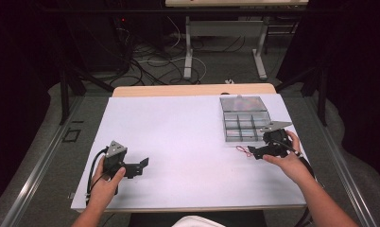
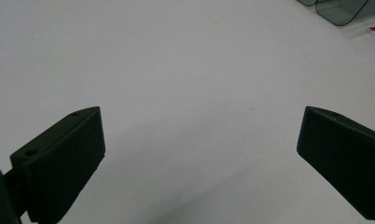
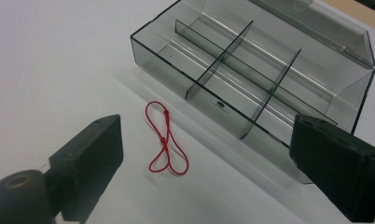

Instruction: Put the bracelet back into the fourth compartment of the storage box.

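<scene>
High view: the box (image 1: pixel 244 119) sits at the table's (image 1: pixel 178 137) far right; the right gripper (image 1: pixel 252 152) is just beside it, the left gripper (image 1: pixel 142 166) well apart.

Left gripper view: jaws spread wide, empty.

Right gripper view: jaws apart, empty; a red cord (image 3: pixel 164 139) lies just beside the box (image 3: pixel 251 70).

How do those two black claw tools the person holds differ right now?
The right gripper sits by the clear divided box, facing a red string loop; the left gripper faces bare white table, away from both. Both have their jaws wide open and hold nothing.
</scene>
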Available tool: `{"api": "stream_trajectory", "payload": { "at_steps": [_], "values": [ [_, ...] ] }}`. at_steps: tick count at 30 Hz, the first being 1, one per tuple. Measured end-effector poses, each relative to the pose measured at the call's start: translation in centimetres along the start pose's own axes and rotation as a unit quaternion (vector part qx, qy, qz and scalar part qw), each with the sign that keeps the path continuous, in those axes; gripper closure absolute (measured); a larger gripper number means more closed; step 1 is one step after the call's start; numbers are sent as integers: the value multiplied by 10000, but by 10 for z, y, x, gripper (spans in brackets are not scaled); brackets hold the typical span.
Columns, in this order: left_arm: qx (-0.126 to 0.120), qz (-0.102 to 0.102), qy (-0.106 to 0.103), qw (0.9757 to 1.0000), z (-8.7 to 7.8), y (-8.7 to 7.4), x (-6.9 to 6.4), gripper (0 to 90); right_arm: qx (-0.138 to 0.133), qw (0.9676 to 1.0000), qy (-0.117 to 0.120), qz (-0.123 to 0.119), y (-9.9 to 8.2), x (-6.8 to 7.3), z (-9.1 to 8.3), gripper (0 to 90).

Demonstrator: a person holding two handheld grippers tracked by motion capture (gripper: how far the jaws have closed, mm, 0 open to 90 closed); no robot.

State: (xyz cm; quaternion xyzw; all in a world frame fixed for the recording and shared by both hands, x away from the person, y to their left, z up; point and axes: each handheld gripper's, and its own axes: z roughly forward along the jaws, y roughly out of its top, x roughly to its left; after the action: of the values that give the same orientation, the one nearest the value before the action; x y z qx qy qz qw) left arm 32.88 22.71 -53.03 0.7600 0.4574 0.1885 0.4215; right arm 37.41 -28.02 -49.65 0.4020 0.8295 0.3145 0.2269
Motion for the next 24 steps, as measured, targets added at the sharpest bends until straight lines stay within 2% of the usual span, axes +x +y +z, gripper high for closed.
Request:
{"api": "stream_trajectory", "payload": {
  "at_steps": [5,8,9,10,11,12,13,15,16,18,24],
  "values": [
    [33,-31,-43,10000,1,0,-1,10,137,9998,49,-137,1,-2,6,162],
    [43,-18,-48,10000,1,0,-1,10,184,9997,111,-123,1,-2,9,188],
    [43,-18,-47,10000,1,0,-1,10,217,9995,187,-148,2,-2,11,236],
    [43,-17,-47,10000,1,-1,-1,10,217,9995,187,-148,2,-2,11,236],
    [84,-9,-57,9999,0,0,0,10,265,9989,328,-215,2,-1,14,287],
    [77,-17,-56,10000,1,0,-1,10,265,9989,328,-215,2,-1,14,287],
    [39,-23,-41,10000,1,-1,-1,10,322,9982,446,-238,3,1,16,340],
    [47,16,-23,10000,1,0,0,10,379,9977,523,-223,2,2,18,351],
    [49,14,-24,10000,1,0,0,10,454,9972,519,-287,2,4,21,373],
    [50,14,-28,10000,1,0,0,10,541,9969,522,-239,2,7,23,385],
    [66,32,-20,10000,1,0,0,10,645,9960,573,-247,2,9,29,441]
  ]
}}
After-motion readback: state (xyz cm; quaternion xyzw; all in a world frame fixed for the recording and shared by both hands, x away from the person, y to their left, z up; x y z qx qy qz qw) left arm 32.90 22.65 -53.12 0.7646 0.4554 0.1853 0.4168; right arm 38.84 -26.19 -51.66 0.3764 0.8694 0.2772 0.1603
